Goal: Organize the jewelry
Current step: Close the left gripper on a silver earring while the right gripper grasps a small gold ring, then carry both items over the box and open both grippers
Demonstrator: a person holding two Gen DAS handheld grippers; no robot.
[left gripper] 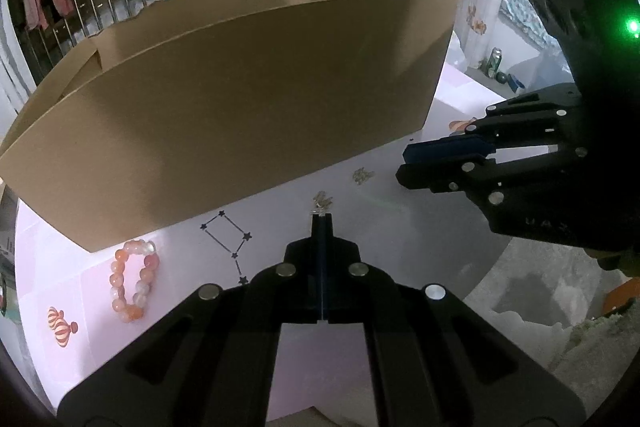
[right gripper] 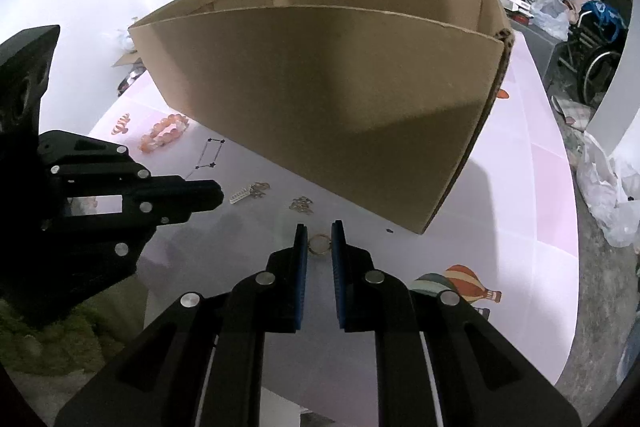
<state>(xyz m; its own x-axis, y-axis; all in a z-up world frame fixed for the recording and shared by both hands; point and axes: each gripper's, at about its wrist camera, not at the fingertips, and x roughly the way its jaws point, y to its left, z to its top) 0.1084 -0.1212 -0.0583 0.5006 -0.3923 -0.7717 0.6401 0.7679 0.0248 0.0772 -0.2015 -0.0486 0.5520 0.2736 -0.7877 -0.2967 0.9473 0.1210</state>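
Note:
A brown cardboard box (left gripper: 240, 99) stands on the pale pink table (left gripper: 360, 247); it also shows in the right wrist view (right gripper: 340, 99). My left gripper (left gripper: 321, 217) is shut, its tips at a small silver clip piece (left gripper: 322, 203), which also shows in the right wrist view (right gripper: 244, 194). A second silver trinket (left gripper: 363, 175) lies near the box (right gripper: 301, 205). My right gripper (right gripper: 320, 233) is open with a gold ring (right gripper: 319, 243) between its fingers. A pink bead bracelet (left gripper: 132, 279) lies to the left (right gripper: 164, 133).
The table's round edge drops to a grey floor (left gripper: 540, 307) on the right. Balloon prints (right gripper: 460, 283) and a star drawing (left gripper: 228, 239) mark the tabletop. Plastic bags (right gripper: 608, 187) and a wheelchair (right gripper: 592, 39) sit beyond the table.

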